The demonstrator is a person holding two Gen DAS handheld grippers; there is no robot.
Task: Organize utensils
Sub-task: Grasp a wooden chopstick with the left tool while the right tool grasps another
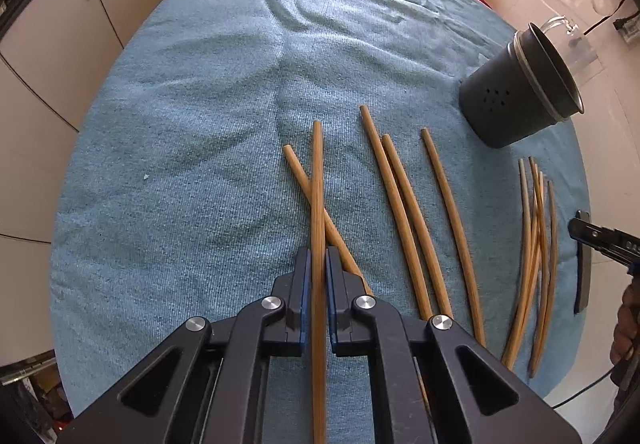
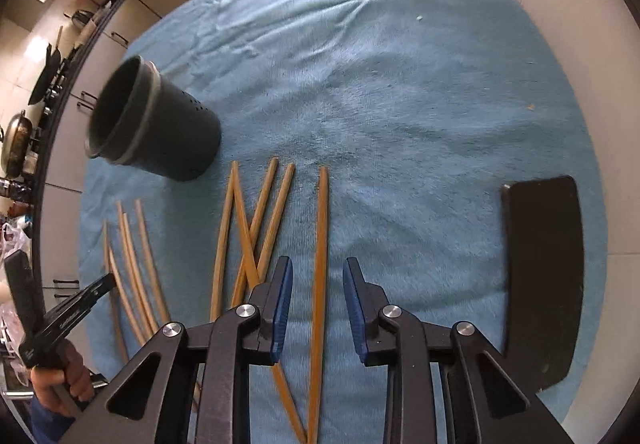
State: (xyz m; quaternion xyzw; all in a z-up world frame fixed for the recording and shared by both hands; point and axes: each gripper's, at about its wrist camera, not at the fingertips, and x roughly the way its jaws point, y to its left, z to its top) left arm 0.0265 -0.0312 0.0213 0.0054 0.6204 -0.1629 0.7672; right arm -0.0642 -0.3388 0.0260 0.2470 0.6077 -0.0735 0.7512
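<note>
L claw (image 1: 318, 264) is clamped on one chopstick (image 1: 317, 203), which runs straight out between the pads and crosses over another stick beneath. R claw (image 2: 318, 276) sits part-open, straddling a single stick (image 2: 321, 244) that lies between its pads w/o being pressed; no grip yet.

Holder (image 1: 520, 91) is ahead and to the right of the L claw, ahead-left of the R claw, upright on the blue cloth (image 1: 180, 163). As far as its mouth shows, it's empty.

Progress, my read: barely begun. All sticks visible are on the cloth or in a claw; three more to the right of the L claw, five in the R-side bunch. A dark cleaver (image 2: 544, 268) lies right of the R claw, untouched.

Writing: small marks on each gripper body as seen from the other cam, too small to read.
</note>
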